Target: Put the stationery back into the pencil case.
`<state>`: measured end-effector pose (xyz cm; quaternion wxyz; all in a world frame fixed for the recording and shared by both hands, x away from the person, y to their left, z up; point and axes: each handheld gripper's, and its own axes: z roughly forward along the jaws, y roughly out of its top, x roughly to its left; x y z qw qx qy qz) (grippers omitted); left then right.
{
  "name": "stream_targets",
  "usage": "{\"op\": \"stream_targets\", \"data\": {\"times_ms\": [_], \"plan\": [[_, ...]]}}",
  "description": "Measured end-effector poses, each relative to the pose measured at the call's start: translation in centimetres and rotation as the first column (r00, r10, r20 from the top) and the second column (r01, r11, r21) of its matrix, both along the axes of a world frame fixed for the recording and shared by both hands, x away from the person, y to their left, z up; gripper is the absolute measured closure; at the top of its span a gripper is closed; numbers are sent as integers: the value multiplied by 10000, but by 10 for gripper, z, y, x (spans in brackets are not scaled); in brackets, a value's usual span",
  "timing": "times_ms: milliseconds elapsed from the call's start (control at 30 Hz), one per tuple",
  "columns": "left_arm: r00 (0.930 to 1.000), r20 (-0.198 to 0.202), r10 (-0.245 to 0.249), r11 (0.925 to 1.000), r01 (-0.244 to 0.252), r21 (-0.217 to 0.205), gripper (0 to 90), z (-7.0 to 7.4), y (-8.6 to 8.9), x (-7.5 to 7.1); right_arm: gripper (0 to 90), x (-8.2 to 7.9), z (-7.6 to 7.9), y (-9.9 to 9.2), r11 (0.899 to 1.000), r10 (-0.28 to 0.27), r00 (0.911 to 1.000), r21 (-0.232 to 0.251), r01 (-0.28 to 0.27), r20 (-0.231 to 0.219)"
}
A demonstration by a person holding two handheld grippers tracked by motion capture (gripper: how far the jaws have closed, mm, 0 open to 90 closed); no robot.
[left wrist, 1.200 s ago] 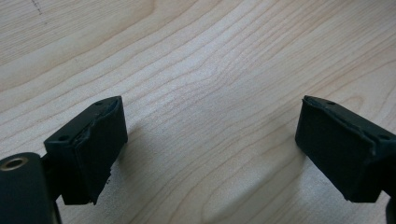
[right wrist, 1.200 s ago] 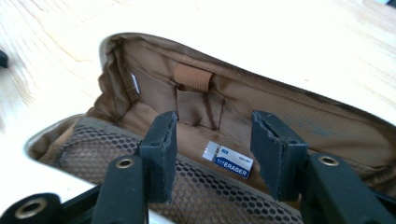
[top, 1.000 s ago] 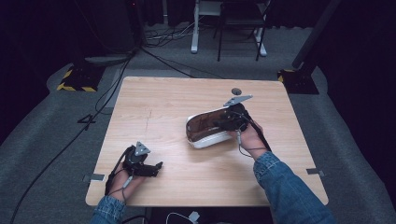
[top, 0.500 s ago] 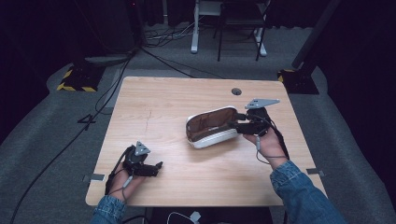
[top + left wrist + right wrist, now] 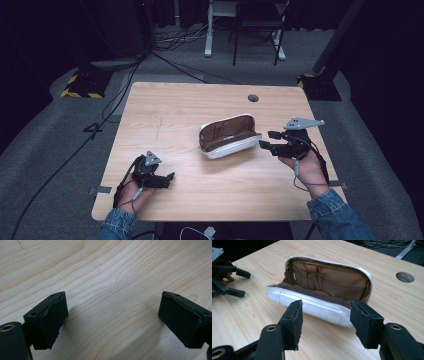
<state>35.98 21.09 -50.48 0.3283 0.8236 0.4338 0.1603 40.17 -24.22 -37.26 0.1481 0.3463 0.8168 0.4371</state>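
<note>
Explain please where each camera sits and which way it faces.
High view: above the person's side, looking forward and down on the table; both forearms, left gripper and right gripper show.
Left gripper view: on the left gripper, facing down at bare wood between open jaws.
Right gripper view: on the right gripper, facing the open pouch.
Shared: the pouch appears in the high and right gripper views.
</note>
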Motion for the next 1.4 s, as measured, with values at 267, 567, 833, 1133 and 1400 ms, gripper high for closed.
{"op": "stream_targets", "data": {"times_ms": [267, 567, 833, 1133, 1400], "plan": [[10000, -7, 5, 10000, -5, 1, 93, 0, 0, 0, 398, -24, -12, -28, 9992, -272, 9996, 294, 273, -36], [10000, -1, 1, 10000, -1, 1, 94, 0, 0, 0, 389, -45, -31, -49, 9973, -728, 9972, -73, 727, -160], [10000, -2, 2, 10000, -2, 3, 94, 0, 0, 0, 376, -54, -52, -64, 9909, -1345, 9901, -70, 1343, -398], [10000, 1, 3, 10000, -3, 2, 94, 0, 0, 0, 378, -60, -87, -75, 9832, -1820, 9825, -235, 1812, -392], [10000, 2, -6, 10000, 6, -16, 93, 0, 0, 0, 378, -53, -109, -74, 9779, -2060, 9774, -463, 2038, -479]]}}
